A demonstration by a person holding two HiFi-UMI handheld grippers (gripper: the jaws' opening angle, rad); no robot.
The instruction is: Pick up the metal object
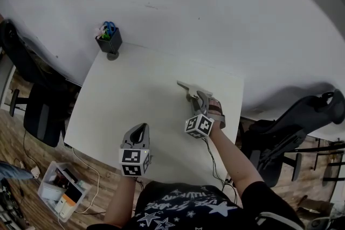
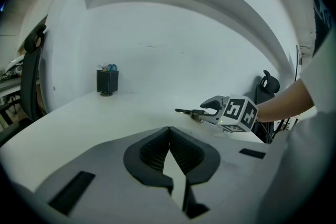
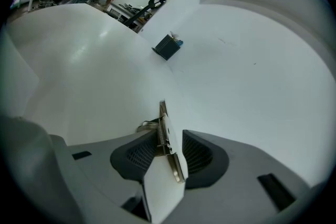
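The metal object [image 1: 187, 86], a flat plate with a spring and a wire loop, lies on the white table [image 1: 129, 99] just ahead of my right hand. My right gripper [image 1: 197, 98] reaches around its near end. In the right gripper view the metal object [image 3: 168, 139] stands on edge between the two dark pads of the right gripper [image 3: 164, 132], close to both, with no clear pressing. From the left gripper view the metal object [image 2: 185, 111] juts out of the right gripper [image 2: 209, 107]. My left gripper [image 1: 140, 127] rests near the table's front edge. Its tips meet, empty, in its own view [image 2: 169, 131].
A black pen holder [image 1: 109, 40] with scissors stands at the table's far left corner, also in the other views [image 2: 107, 82] [image 3: 167, 48]. Office chairs flank the table, left [image 1: 38, 105] and right [image 1: 291, 134]. A plastic box [image 1: 62, 188] sits on the floor.
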